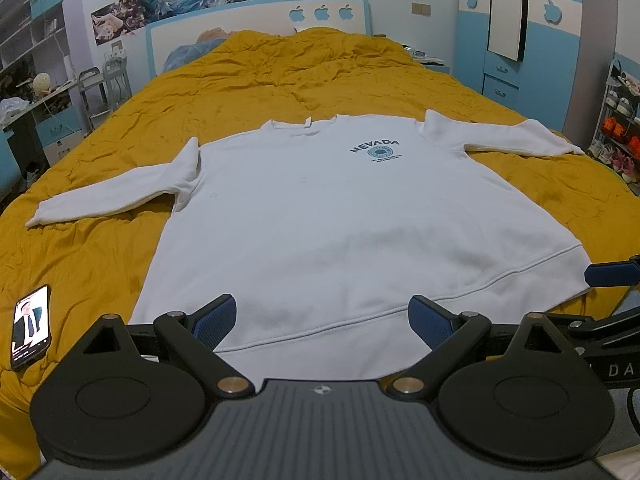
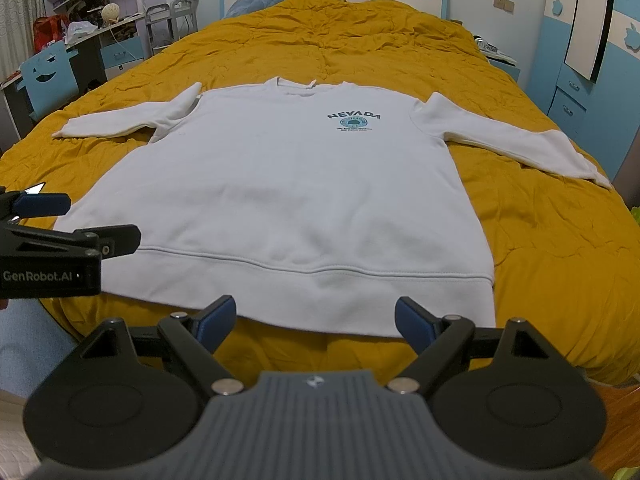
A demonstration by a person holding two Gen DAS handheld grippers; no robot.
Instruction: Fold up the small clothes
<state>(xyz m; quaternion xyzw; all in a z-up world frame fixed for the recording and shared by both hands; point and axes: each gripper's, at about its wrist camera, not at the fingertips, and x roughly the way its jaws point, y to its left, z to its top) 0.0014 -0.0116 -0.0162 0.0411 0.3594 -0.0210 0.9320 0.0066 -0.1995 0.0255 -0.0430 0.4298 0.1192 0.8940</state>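
A white long-sleeved sweatshirt with a "NEVADA" print lies flat, front up, on a mustard-yellow quilt, both sleeves spread out sideways and its hem nearest me. It also shows in the right wrist view. My left gripper is open and empty, just above the hem. My right gripper is open and empty, just short of the hem over the quilt. The right gripper's finger shows at the right edge of the left wrist view; the left gripper shows at the left of the right wrist view.
A phone with a lit screen lies on the quilt left of the hem. A white and blue headboard stands at the far end. A desk with shelves is to the left, a blue wardrobe and a shoe rack to the right.
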